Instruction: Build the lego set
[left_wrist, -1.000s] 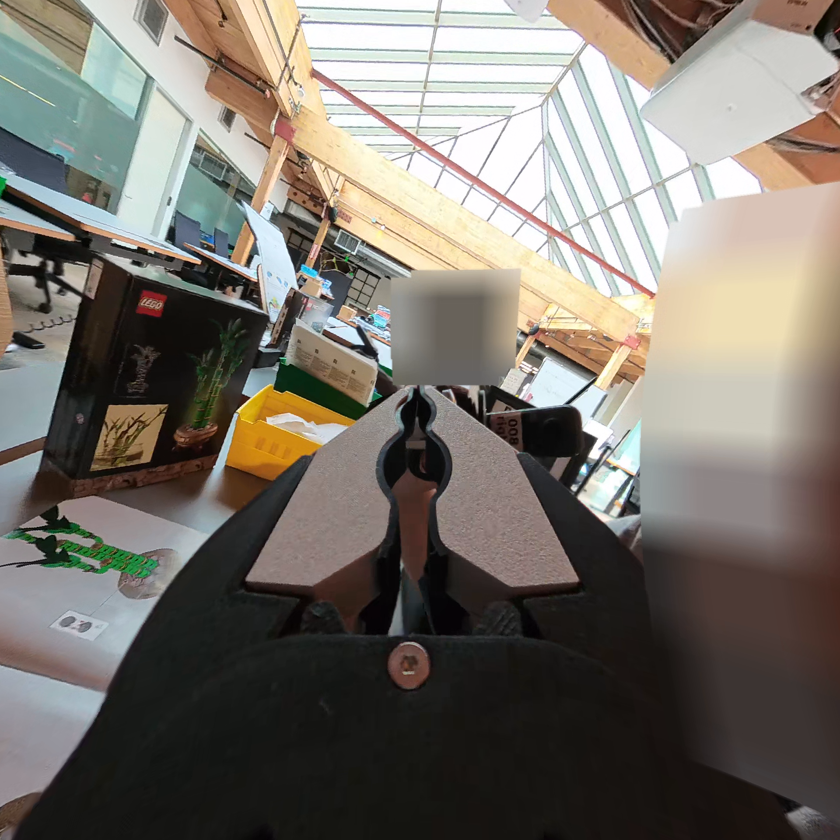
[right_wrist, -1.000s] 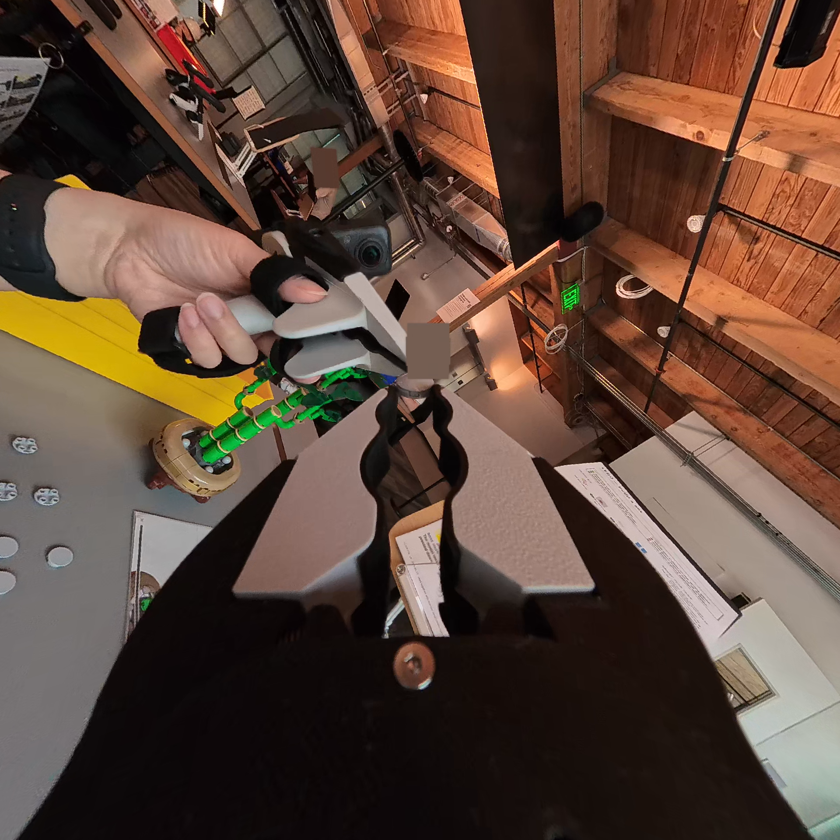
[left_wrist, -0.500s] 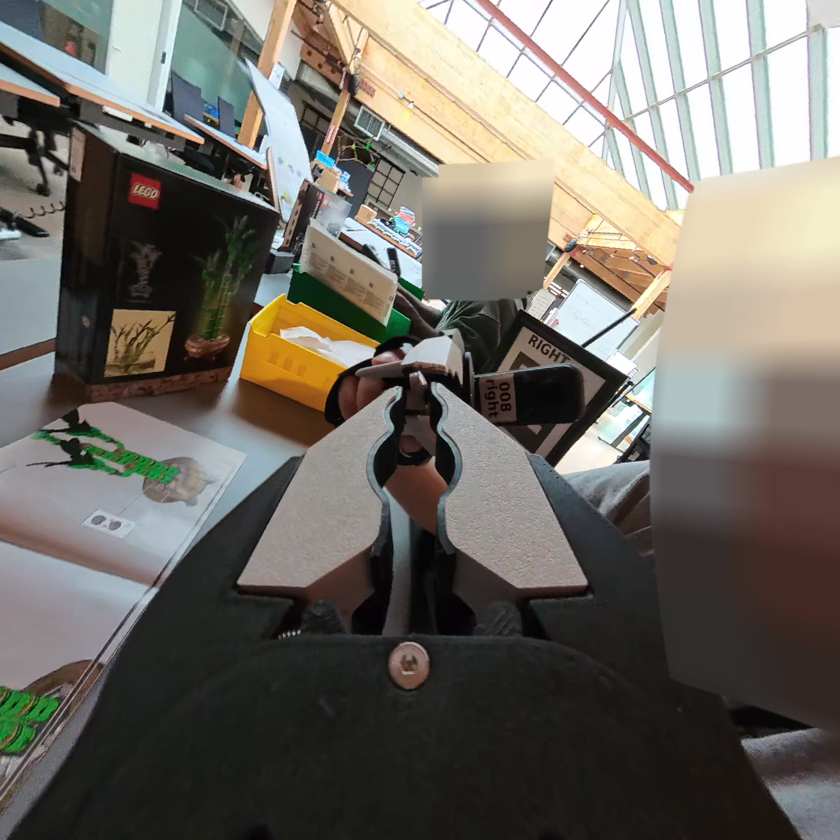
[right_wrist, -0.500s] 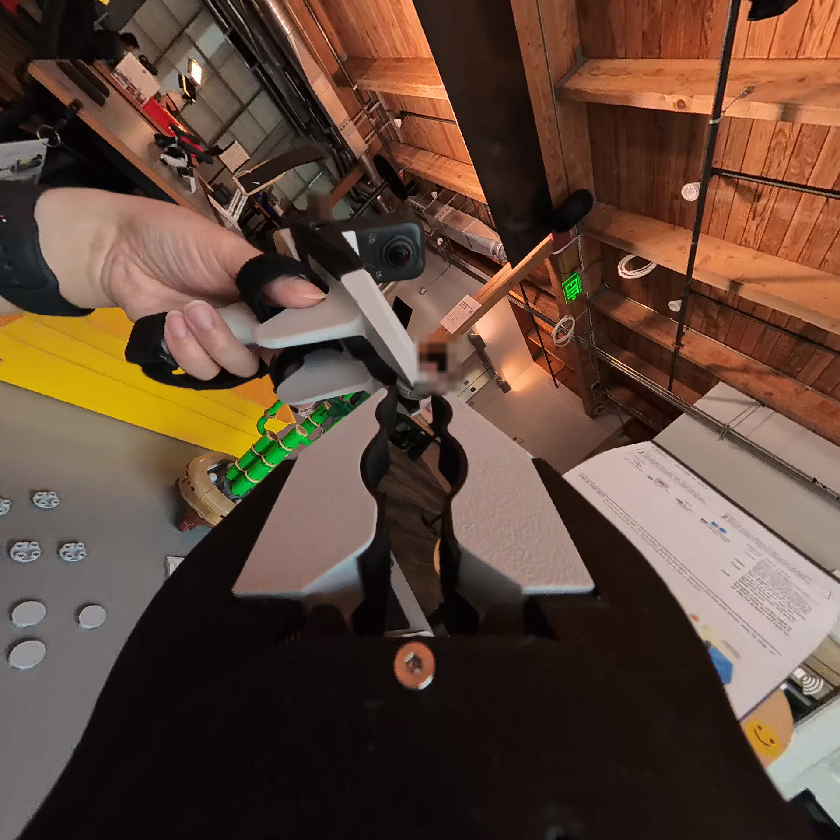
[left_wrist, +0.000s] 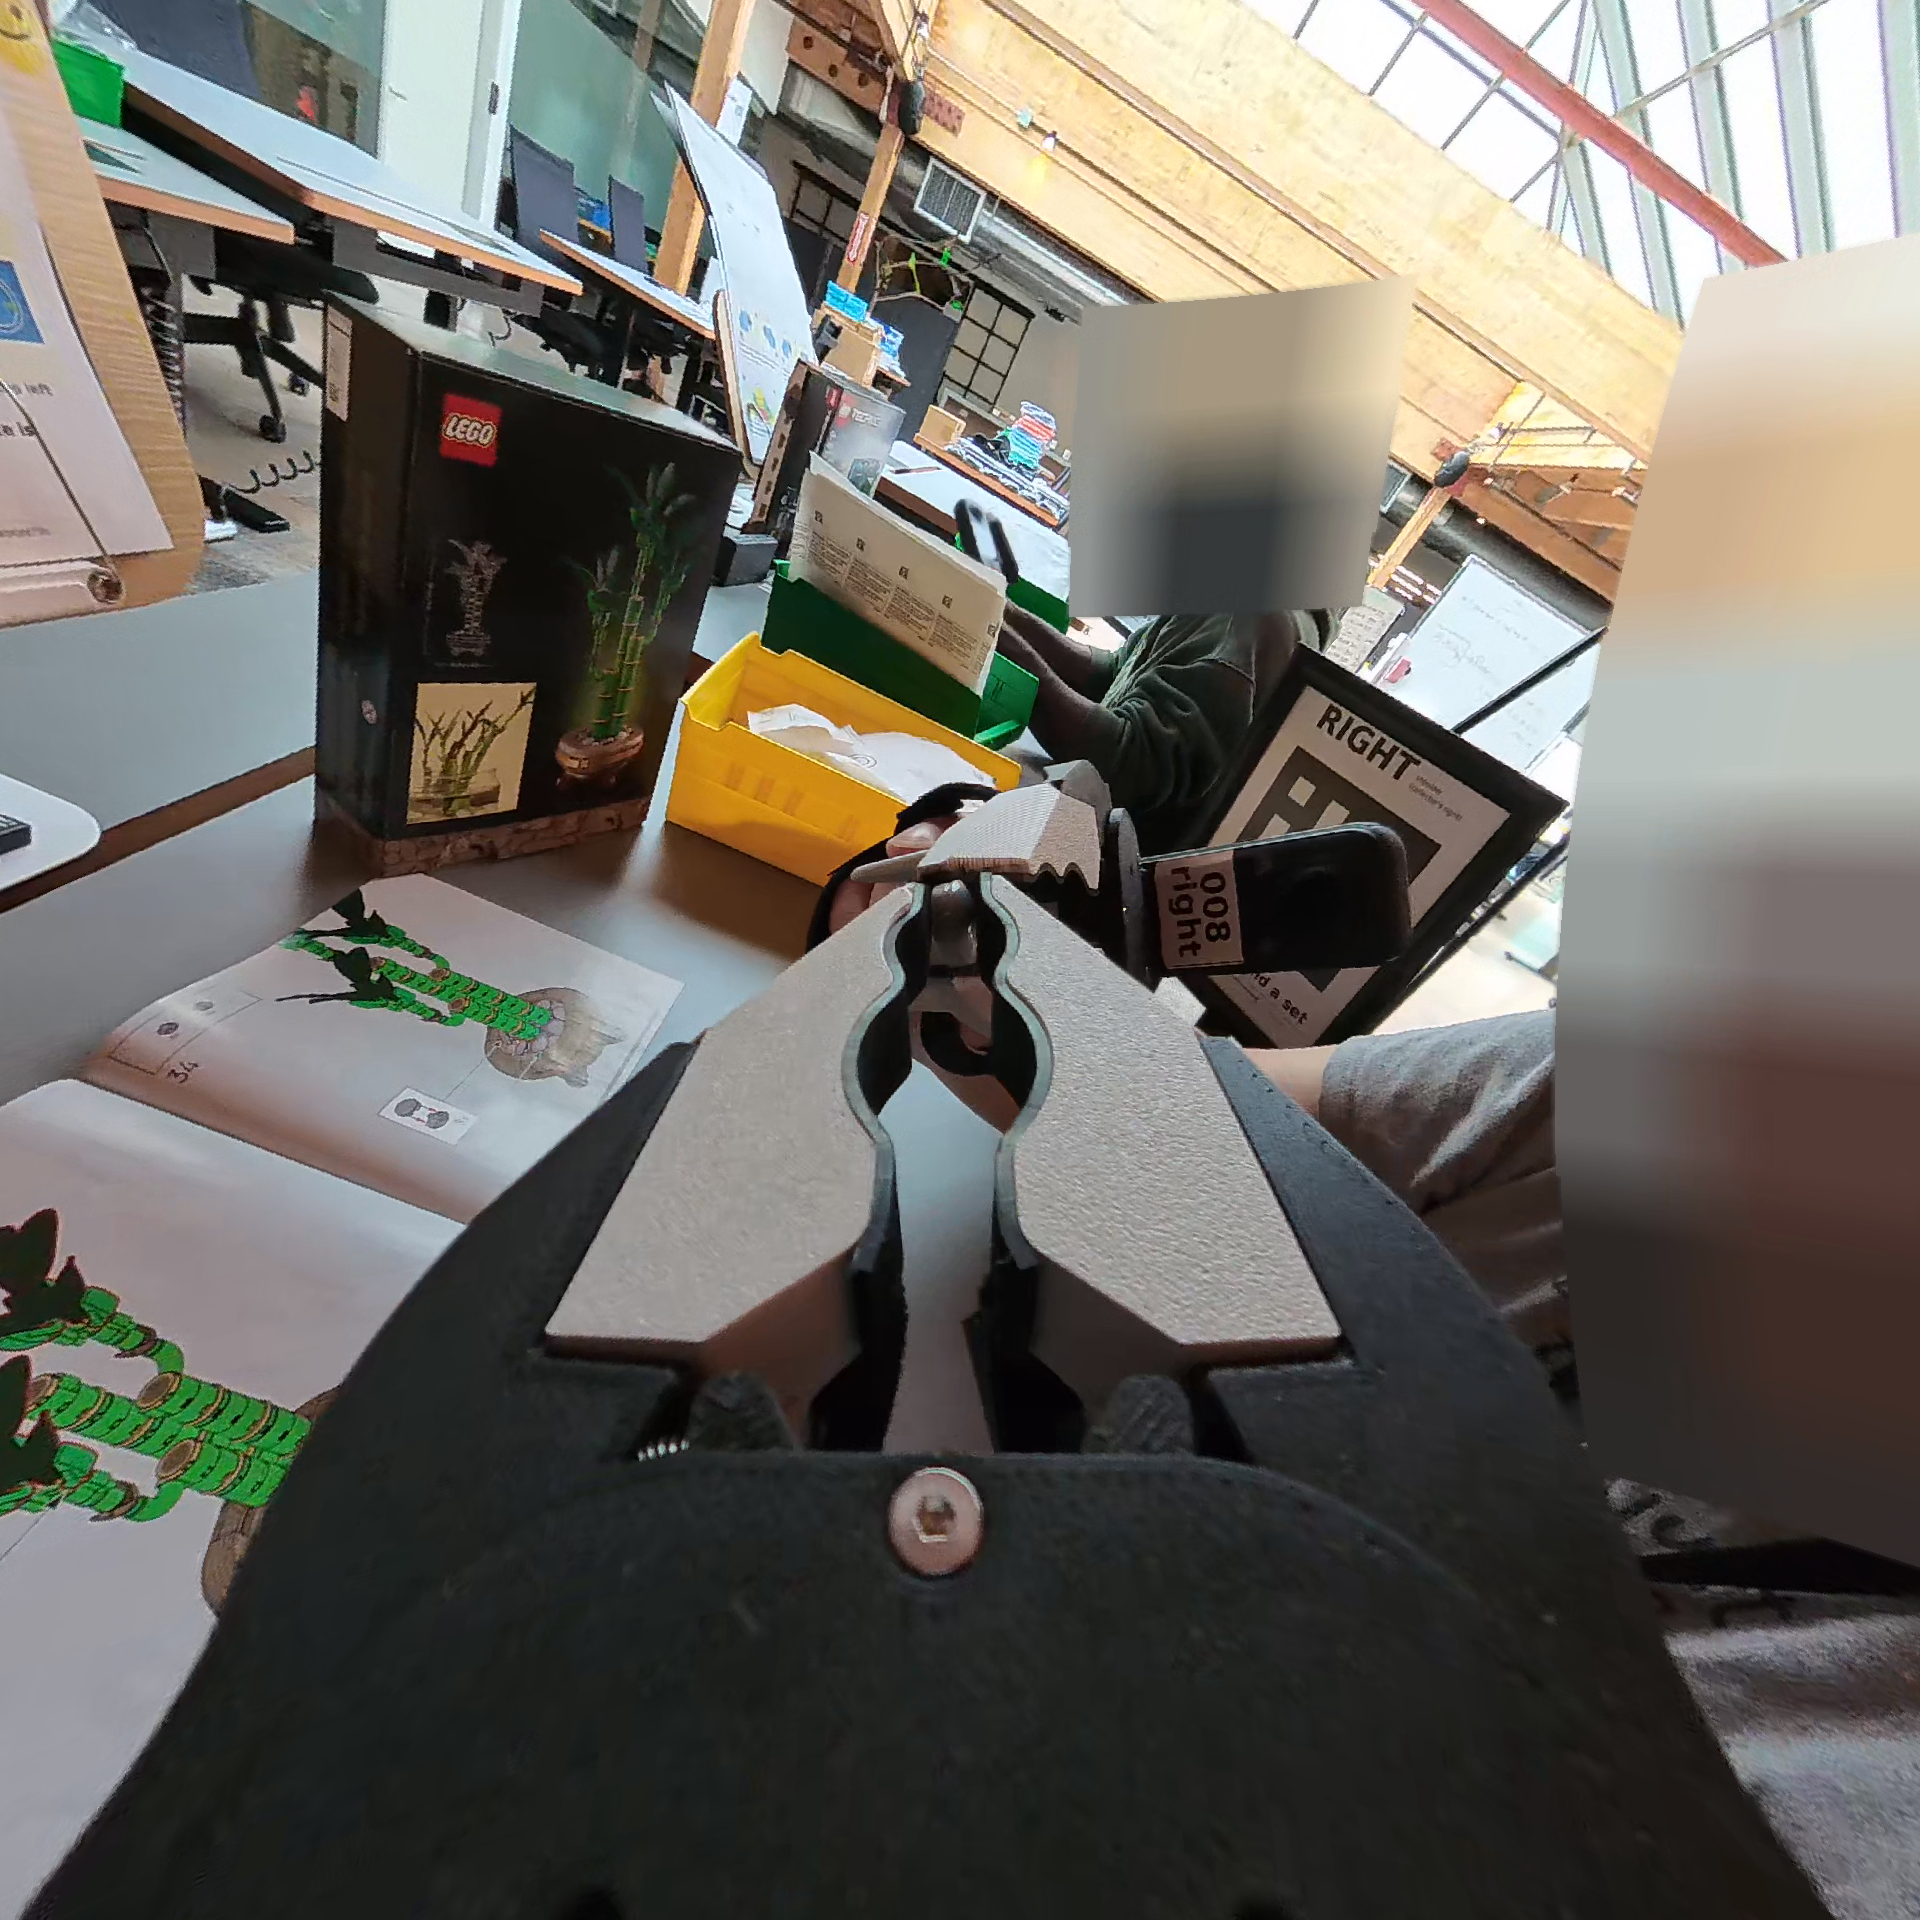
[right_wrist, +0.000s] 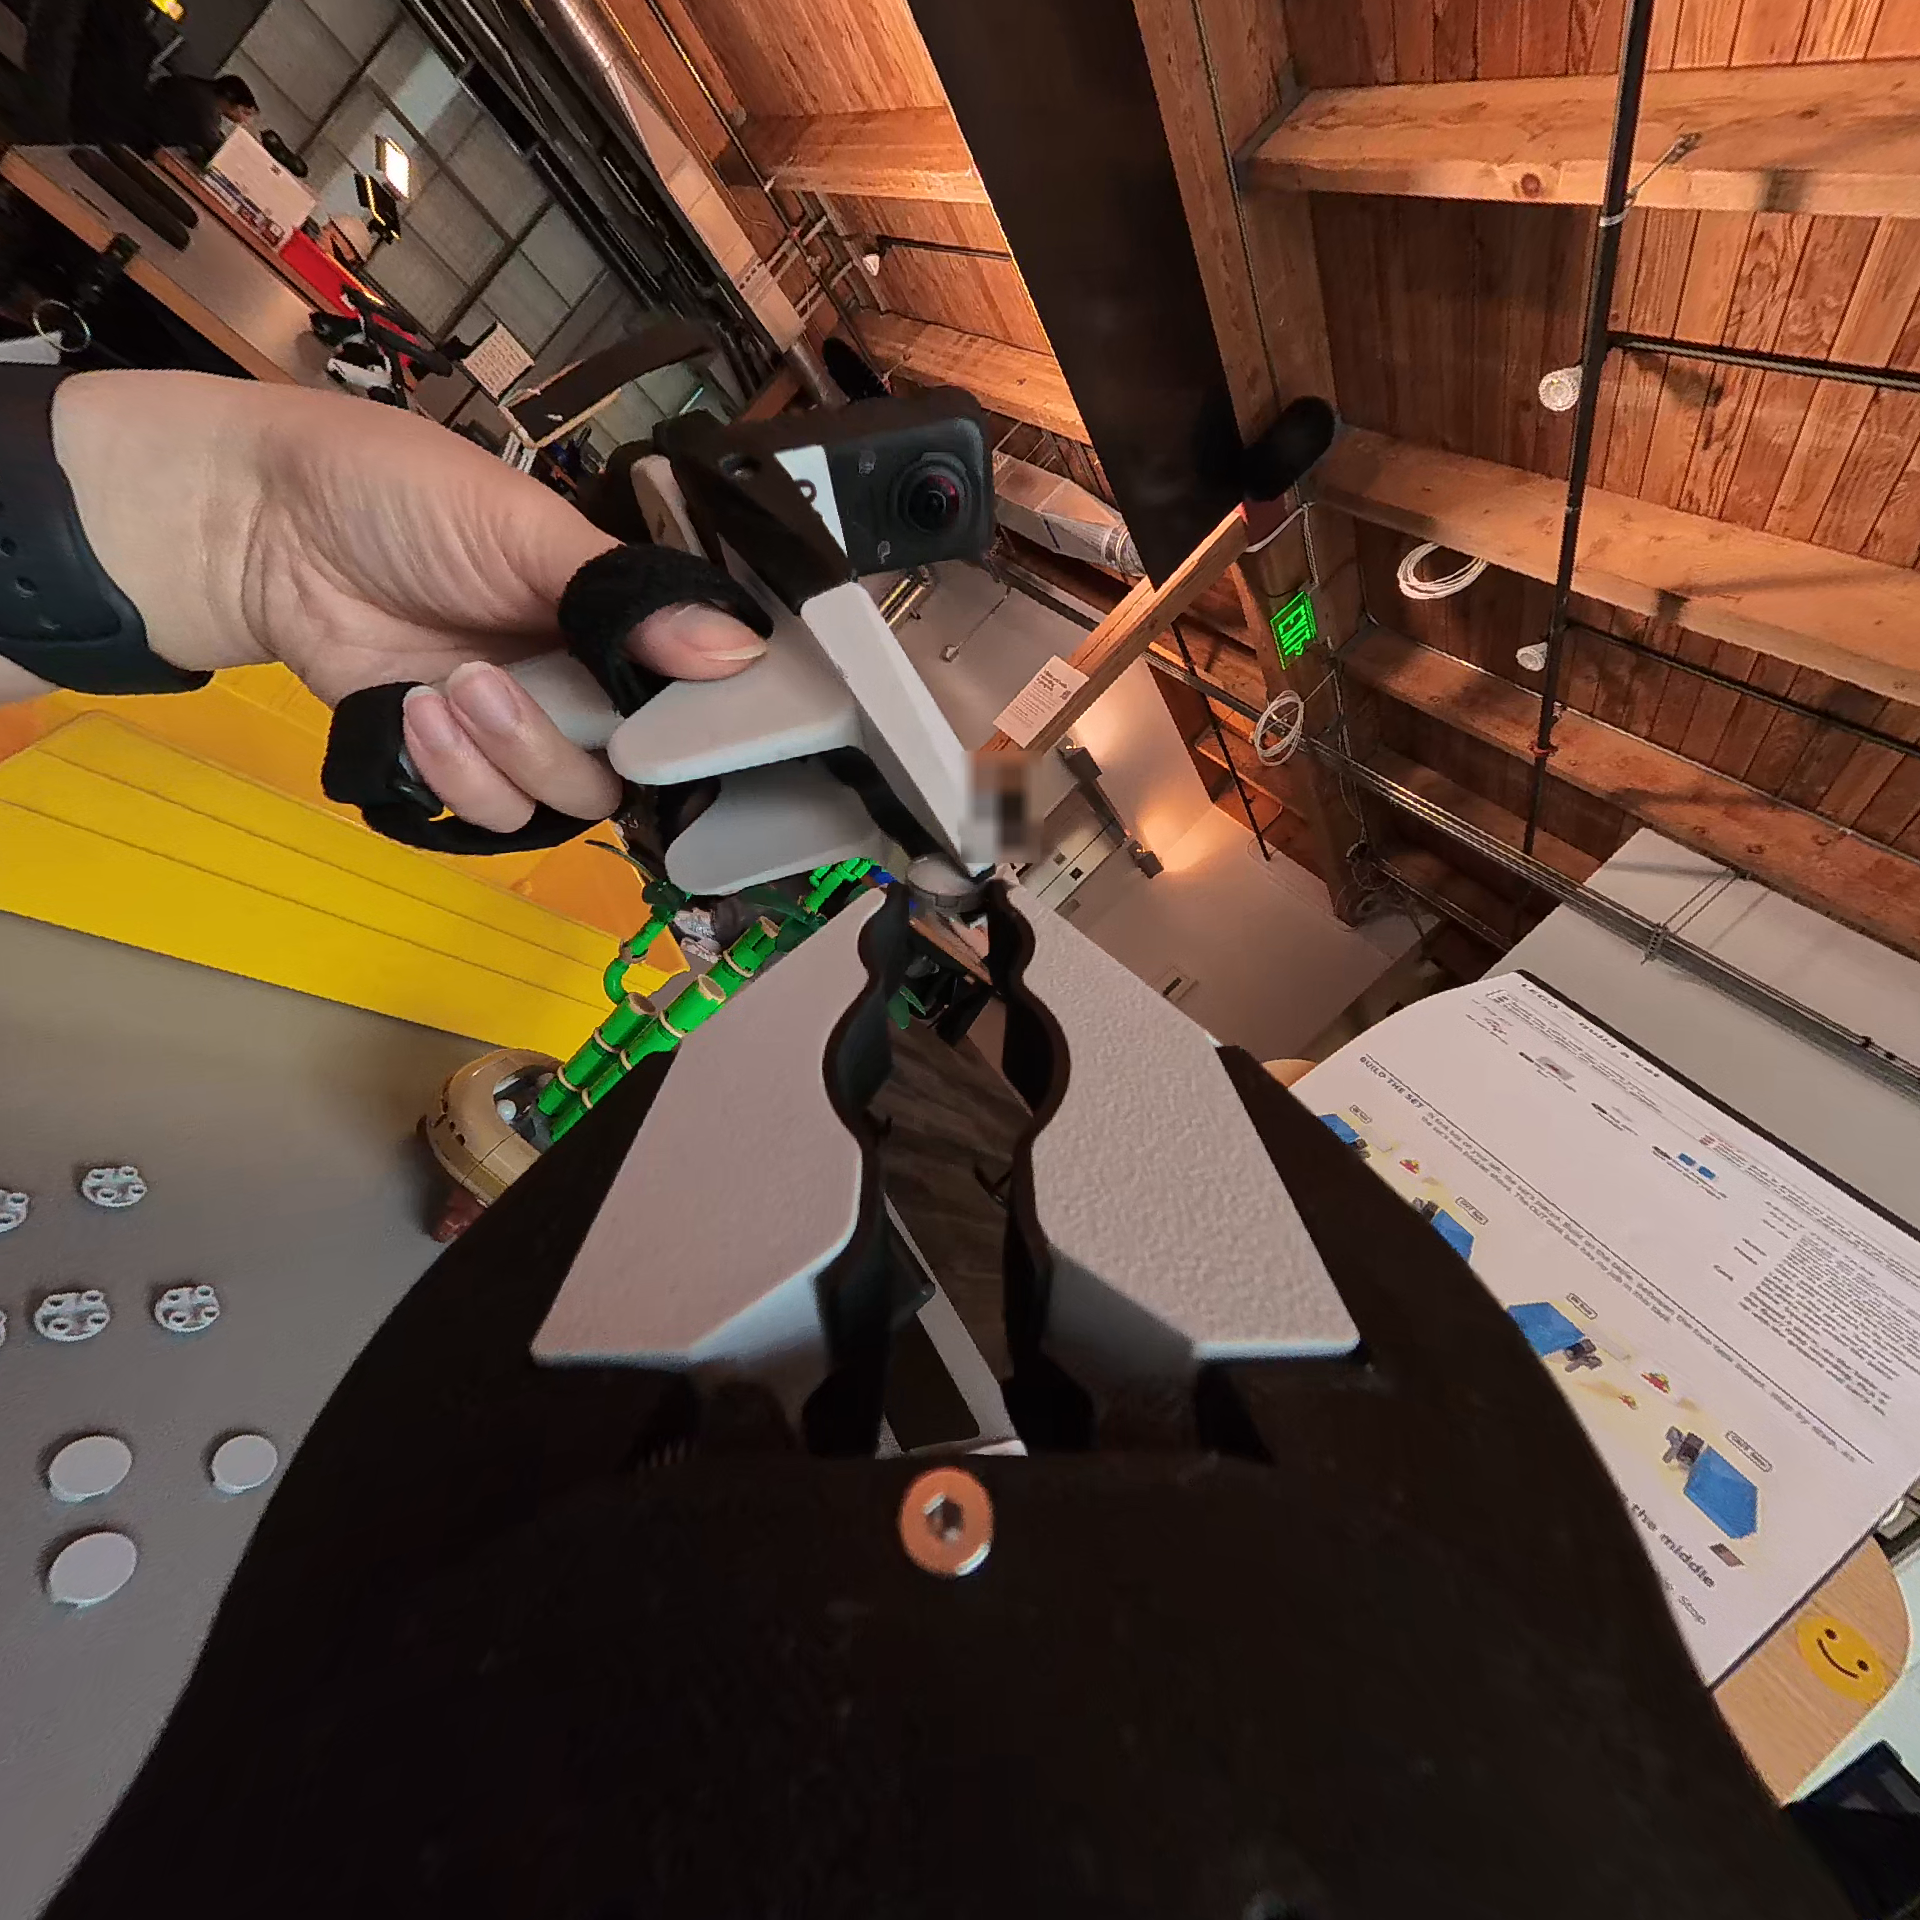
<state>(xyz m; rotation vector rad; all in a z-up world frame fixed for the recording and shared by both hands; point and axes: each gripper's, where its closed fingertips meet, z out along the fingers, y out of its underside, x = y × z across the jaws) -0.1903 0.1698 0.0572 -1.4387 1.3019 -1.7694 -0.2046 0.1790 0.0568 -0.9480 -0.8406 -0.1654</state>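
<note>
A small grey round piece (right_wrist: 940, 883) sits between the tips of my right gripper (right_wrist: 941, 900), which is shut on it in the air. My left gripper (left_wrist: 948, 902) meets it tip to tip, jaws a narrow gap apart around the same piece (left_wrist: 951, 937). The left gripper and the hand holding it show in the right wrist view (right_wrist: 914, 821). The right gripper shows ahead in the left wrist view (left_wrist: 1013, 836). The green bamboo model (right_wrist: 644, 1039) in its tan pot (right_wrist: 488, 1117) stands on the table below. The open instruction booklet (left_wrist: 416, 1039) lies at left.
Several loose grey round pieces (right_wrist: 88, 1465) lie on the grey table. The black set box (left_wrist: 499, 623), a yellow bin (left_wrist: 790, 790), a green bin (left_wrist: 883, 644) and a framed sign (left_wrist: 1382, 821) stand beyond. A printed sheet (right_wrist: 1662, 1299) lies at right. A person sits across the table. The tips of both grippers are at nearly the same place.
My left gripper has tilted down toward the table and closed in on the right gripper's tips. Its jaws went from touching to a narrow gap around the piece. The right gripper kept its hold.
</note>
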